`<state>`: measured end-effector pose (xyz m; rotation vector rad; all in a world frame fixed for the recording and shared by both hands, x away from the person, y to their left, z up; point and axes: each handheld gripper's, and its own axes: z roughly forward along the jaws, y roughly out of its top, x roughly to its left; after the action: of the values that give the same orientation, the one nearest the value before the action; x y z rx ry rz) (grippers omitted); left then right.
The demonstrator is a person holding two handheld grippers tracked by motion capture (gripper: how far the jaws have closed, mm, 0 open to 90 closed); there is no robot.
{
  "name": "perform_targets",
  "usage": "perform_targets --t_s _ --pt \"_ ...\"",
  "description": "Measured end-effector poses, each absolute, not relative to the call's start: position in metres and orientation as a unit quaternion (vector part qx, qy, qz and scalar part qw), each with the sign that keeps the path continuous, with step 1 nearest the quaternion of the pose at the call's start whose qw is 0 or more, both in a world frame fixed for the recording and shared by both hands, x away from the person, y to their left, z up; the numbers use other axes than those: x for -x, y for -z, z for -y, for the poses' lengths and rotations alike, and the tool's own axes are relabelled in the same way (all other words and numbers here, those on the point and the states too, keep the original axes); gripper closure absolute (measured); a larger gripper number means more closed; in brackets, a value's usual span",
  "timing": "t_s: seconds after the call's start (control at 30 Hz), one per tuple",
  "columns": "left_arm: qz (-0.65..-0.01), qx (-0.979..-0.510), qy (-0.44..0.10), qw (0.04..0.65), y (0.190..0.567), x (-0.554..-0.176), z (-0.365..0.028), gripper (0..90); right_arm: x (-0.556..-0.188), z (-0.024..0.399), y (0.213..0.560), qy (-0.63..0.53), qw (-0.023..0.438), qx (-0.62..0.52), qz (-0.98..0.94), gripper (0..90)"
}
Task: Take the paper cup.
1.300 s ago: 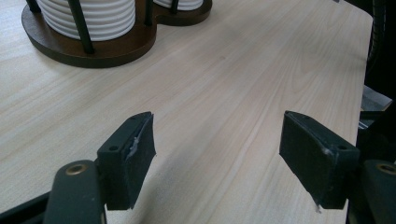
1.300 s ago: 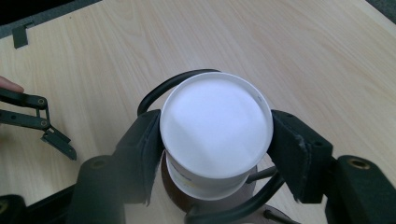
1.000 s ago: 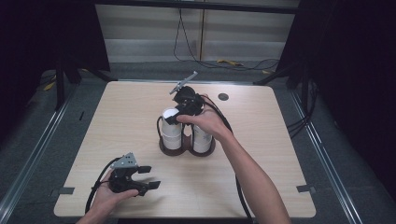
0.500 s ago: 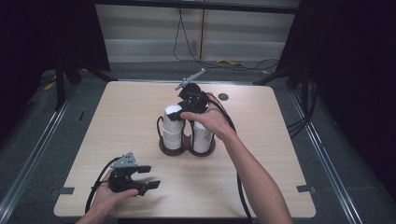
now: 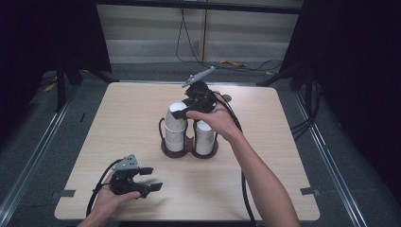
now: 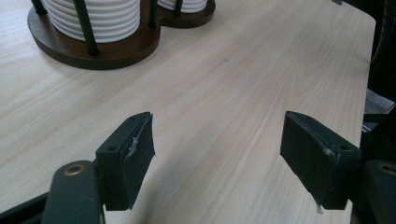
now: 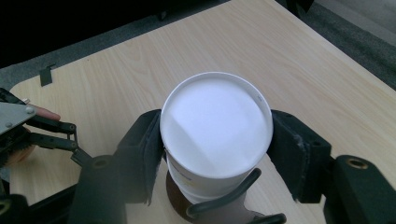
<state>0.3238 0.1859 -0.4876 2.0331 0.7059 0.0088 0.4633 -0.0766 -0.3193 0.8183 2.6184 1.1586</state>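
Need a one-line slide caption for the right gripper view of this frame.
Right tongs clamped on the top white paper cup of a stack in a dark wooden holder, above the light wood table.

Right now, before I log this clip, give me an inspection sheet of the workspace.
Surface: light wooden table, bare around the work.
Job's things: dark wooden cup holder with two stacks of white paper cups; the top cup of the left stack sits raised above the rest.
Clutter: nothing seen.
Grippers: right gripper shut on the top cup, pads on its sides; left gripper open and empty, low at the table's near-left corner.
Cables: one trails from each gripper; more lie on the floor behind the table.
Surroundings: dark curtains, grey floor with rails at both sides.
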Motion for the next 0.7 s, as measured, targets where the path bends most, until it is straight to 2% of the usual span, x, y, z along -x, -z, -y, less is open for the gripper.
perform_targets --t_s 0.2,0.7 --pt "-0.29 -0.828 -0.001 0.481 0.488 -0.325 -0.187 22.9 -0.463 0.079 0.317 -0.391 0.083 -0.276 -0.874 38.2" --pt "-0.291 -0.824 -0.007 0.486 0.487 -0.325 -0.188 22.6 -0.456 0.094 0.298 -0.436 0.09 -0.273 -0.853 38.2"
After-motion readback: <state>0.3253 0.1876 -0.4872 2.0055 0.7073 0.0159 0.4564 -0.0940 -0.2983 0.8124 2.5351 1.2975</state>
